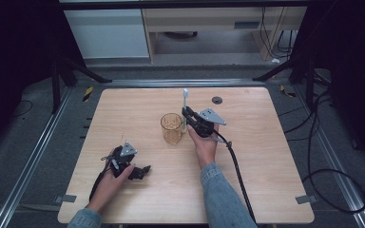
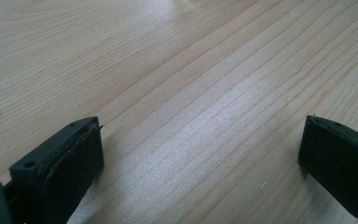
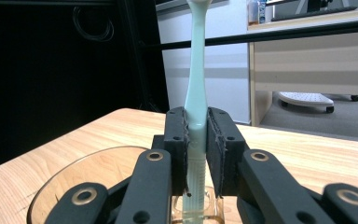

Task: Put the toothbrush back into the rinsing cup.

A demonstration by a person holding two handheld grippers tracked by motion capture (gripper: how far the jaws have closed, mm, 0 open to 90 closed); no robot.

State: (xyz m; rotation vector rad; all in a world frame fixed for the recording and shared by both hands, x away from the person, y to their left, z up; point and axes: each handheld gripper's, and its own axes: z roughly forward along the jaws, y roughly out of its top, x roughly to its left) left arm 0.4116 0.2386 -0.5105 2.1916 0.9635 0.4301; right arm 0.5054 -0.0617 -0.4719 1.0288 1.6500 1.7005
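A pale green toothbrush [image 3: 197,84] stands upright with my right gripper [image 3: 196,135] shut on its handle. From above, the toothbrush [image 1: 185,102] rises just right of an amber see-through cup [image 1: 171,128] in the middle of the wooden table [image 1: 247,190], and the right gripper [image 1: 186,113] sits at the cup's right rim. The cup's rim [image 3: 88,161] curves below and left of the jaws. My left gripper [image 1: 142,171] rests low over the table's front left, open, its black fingers [image 2: 70,163] wide apart above bare wood.
A small dark round fitting [image 1: 216,99] lies near the table's far edge. A black cable [image 1: 237,171] trails from the right gripper toward the front edge. Dark stands and cables surround the table; a desk and cabinet stand behind it.
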